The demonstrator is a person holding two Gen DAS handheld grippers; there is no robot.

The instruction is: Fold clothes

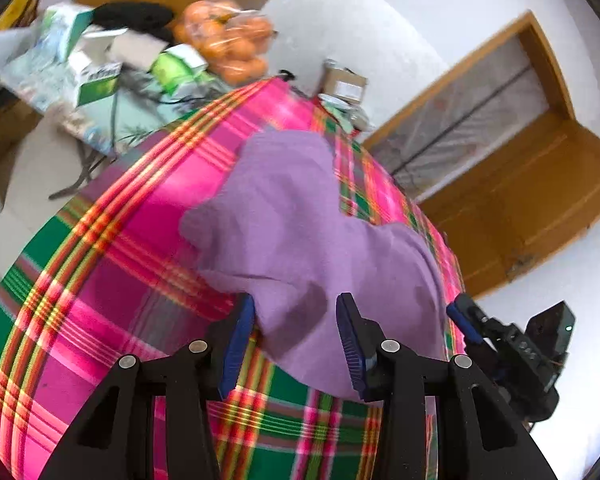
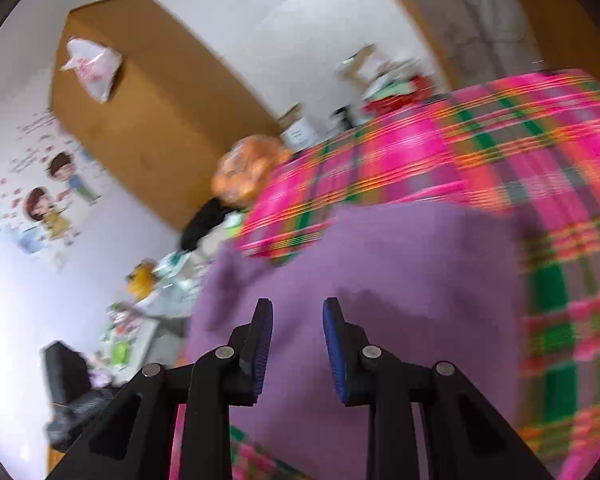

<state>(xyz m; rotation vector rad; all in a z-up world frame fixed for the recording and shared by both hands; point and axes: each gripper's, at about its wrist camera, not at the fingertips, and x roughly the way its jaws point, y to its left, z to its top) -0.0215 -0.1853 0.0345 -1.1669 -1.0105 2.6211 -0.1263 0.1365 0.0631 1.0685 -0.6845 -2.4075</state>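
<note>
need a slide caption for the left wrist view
Open left tongs hover over a purple garment on a pink-and-green plaid cloth, with the right tongs alongside.

Purple garment (image 1: 300,216) rumpled, partly spread on pink-green plaid cloth (image 1: 120,240), near edge bunched.

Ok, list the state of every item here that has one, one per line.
Purple garment: lying rumpled on the plaid cloth, not neatly folded.
Left gripper: open, fingers straddling the garment's near edge.
Right gripper: open over the garment.
Bag of oranges: closed, on the side table.
</note>
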